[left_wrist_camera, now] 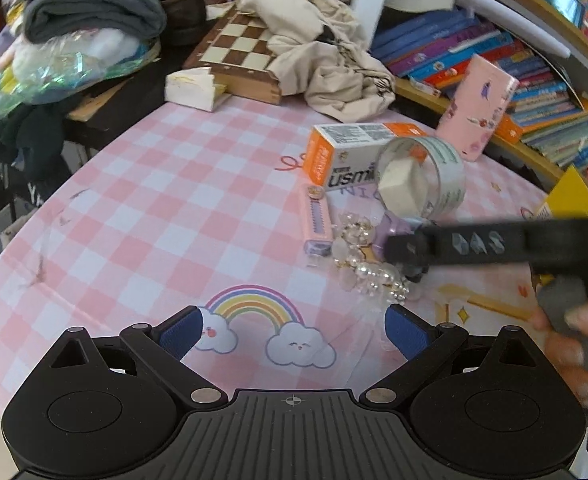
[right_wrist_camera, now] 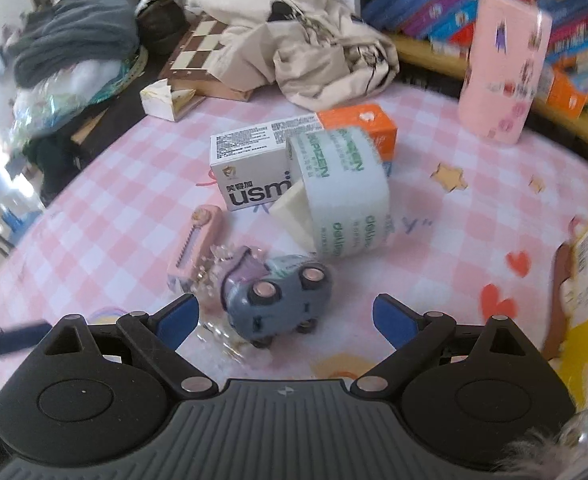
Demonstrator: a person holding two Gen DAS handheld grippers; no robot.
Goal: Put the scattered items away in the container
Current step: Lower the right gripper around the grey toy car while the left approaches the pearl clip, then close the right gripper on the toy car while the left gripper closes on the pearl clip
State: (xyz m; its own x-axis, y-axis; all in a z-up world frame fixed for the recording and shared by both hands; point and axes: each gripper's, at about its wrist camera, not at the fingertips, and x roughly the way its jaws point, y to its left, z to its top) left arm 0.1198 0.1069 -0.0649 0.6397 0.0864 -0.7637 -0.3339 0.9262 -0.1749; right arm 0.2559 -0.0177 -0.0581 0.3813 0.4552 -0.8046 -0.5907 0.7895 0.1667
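Pink checked tablecloth (left_wrist_camera: 142,184), bookshelf (left_wrist_camera: 533,92) behind – both tongs (left_wrist_camera: 294,330) (right_wrist_camera: 286,314) wide open, empty.

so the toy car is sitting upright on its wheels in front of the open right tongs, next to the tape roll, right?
Not upright: the toy car lies tipped over, wheels showing toward the camera, as the right wrist view shows. The rest holds: it is in front of the open right tongs, near the tape roll.

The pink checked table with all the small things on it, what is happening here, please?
A person holds a gripper in each hand over the table. The right gripper, open, hovers close above a toy car lying on its side beside a tape roll and an orange-white box. The left gripper is open and empty.
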